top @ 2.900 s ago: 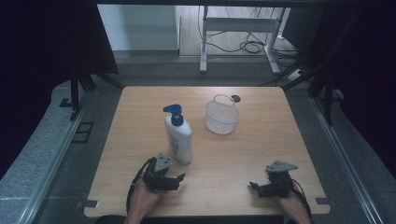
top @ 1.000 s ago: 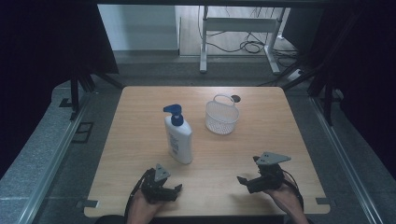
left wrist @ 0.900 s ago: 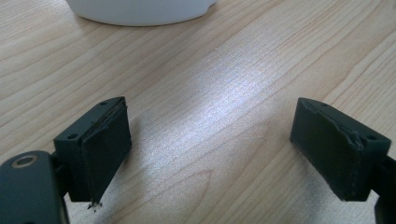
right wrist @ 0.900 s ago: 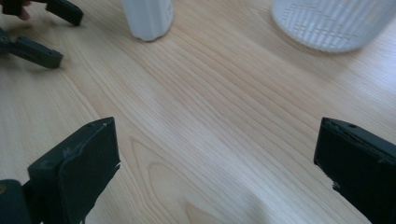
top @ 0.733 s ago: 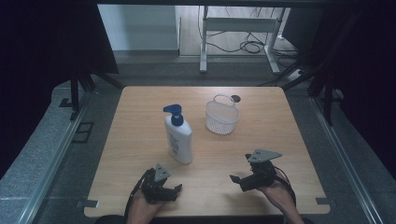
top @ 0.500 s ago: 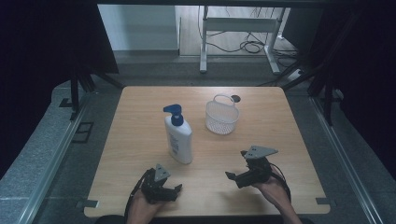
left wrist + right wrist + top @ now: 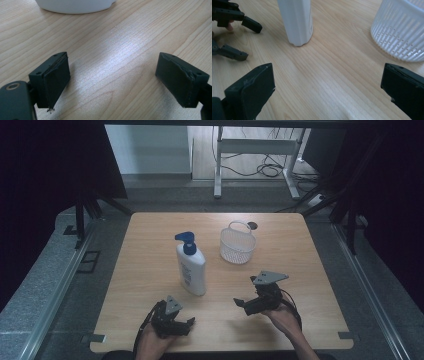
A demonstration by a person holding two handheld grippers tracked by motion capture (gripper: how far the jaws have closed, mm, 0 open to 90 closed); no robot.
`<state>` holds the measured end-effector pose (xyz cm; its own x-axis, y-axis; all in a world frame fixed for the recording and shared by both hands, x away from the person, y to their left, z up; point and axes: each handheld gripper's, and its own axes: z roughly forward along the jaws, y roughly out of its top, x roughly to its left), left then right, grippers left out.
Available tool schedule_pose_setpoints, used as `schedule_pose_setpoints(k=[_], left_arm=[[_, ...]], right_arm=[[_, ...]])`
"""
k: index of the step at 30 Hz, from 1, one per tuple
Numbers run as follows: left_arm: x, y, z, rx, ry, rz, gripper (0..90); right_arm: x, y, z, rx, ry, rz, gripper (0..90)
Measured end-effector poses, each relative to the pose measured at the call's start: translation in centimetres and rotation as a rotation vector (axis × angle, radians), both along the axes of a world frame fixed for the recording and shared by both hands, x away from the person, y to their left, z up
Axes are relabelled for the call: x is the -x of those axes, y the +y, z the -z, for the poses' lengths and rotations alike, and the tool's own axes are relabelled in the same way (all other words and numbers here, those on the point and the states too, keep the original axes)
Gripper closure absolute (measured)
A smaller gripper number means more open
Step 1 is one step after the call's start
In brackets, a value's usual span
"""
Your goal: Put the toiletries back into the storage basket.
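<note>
High view, left to right: your left gripper [image 7: 186,324] is sitting low at the near edge of the table [image 7: 150,250], jaws spread wide and holding nothing. The pump bottle [image 7: 191,267] is standing upright ahead of it, slightly to its right, near but apart. In the left gripper view the bottle's white base [image 7: 75,5] is showing at the top, ahead of the open jaws, with bare wood between.

Moving right: your right gripper [image 7: 242,304] is raised off the wood and pointing left toward the bottle, jaws also spread wide and empty. In the right gripper view the bottle's lower body [image 7: 295,21] is standing ahead and left of centre, well short of the jaw gap. The white mesh basket [image 7: 399,30] is sitting ahead to the right of that claw, and your other gripper is showing at far left.

Judgement: you are in the approach step, reaching for the bottle with the right claw; no grasp yet. The next move probably calls for swinging the claw a bit left so the bottle body is centred between the jaws, advancing until the pads flank it, then closing squarely. The bottle is tall and could tip if nudged off-centre.
</note>
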<state>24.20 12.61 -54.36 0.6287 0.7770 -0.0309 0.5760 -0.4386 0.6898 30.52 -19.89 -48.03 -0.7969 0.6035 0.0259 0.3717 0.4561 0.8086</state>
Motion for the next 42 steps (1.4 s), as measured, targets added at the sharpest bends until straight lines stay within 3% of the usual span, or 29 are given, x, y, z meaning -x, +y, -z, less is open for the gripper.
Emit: schedule_pose_setpoints(k=[23,26,42], left_arm=[[0.0,0.0,0.0,-0.006,0.001,0.003,11.4],[0.0,0.0,0.0,-0.003,0.002,0.001,11.4],[0.0,0.0,0.0,-0.006,0.001,0.001,11.4]], right_arm=[[-2.3,4.3,-2.0,-0.071,0.046,-0.042,0.0],[-2.3,5.2,-2.1,-0.062,0.05,-0.066,0.0],[-3.7,9.1,-3.3,-0.032,0.023,-0.081,0.0]])
